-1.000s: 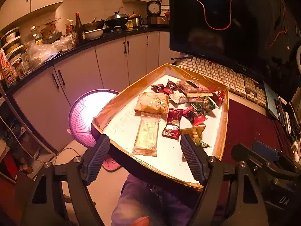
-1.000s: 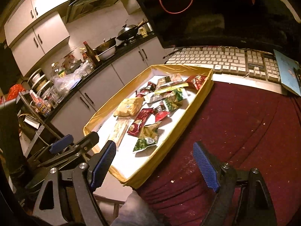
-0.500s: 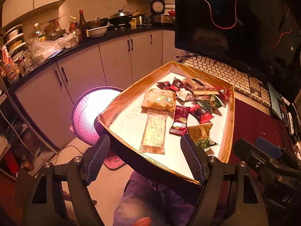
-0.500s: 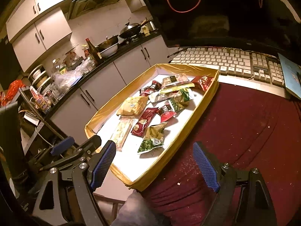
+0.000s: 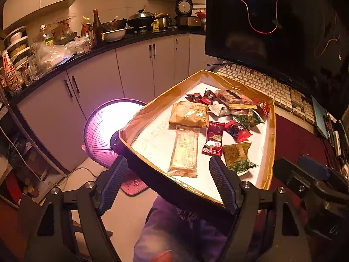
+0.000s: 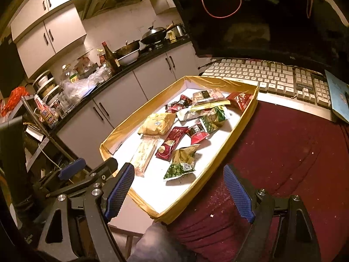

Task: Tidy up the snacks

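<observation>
A shallow yellow-rimmed tray (image 5: 152,107) (image 6: 231,139) with a white floor holds several snack packets. Nearest me lie a long clear-wrapped bar (image 5: 184,150) (image 6: 145,152), a dark red packet (image 5: 214,138) (image 6: 171,143) and a green pea bag (image 5: 237,156) (image 6: 182,163). A tan pouch (image 5: 189,114) (image 6: 158,123) sits mid-tray, with smaller red and green packets behind it. My left gripper (image 5: 169,182) hovers open before the tray's near edge. My right gripper (image 6: 177,193) is open over the tray's near corner. Nothing is held.
The tray rests on a dark red cloth (image 6: 283,163). A white keyboard (image 6: 266,78) and a black monitor (image 5: 279,21) stand behind it. A glowing pink fan heater (image 5: 104,131) is on the floor to the left, under the cluttered kitchen counter (image 5: 65,50). A person's knee (image 5: 181,231) shows below.
Both grippers have edged closer to the tray, which now looks larger and nearer. The packets have not moved and both grippers stay open.
</observation>
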The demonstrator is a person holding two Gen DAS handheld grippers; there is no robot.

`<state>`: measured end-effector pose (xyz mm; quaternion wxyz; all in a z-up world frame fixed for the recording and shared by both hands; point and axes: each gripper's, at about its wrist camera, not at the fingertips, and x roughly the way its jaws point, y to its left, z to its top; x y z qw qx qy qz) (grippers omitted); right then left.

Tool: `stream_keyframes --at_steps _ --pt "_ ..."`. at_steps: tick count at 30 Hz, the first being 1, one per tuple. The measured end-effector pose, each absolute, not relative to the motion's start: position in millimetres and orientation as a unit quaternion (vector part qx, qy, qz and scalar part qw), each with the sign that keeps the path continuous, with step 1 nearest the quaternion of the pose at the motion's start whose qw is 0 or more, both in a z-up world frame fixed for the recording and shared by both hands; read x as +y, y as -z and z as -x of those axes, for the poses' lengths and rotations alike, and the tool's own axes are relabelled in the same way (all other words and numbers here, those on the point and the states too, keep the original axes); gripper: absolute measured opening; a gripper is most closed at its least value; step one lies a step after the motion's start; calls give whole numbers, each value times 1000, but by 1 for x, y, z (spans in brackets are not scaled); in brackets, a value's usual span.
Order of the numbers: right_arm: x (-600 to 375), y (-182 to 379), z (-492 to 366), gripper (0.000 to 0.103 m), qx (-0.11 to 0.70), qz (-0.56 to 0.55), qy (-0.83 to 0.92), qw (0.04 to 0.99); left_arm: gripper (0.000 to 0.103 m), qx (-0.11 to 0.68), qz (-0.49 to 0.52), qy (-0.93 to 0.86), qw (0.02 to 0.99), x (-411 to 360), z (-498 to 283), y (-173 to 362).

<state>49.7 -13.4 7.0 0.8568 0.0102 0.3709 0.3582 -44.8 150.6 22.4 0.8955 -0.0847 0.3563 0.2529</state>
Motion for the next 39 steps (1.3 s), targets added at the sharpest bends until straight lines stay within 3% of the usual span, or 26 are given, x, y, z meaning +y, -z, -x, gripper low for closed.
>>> stream_keyframes --at_steps 39 --pt "-5 -11 -57 85 376 -26 -342 861 78 350 78 -251 899 157 48 -23"
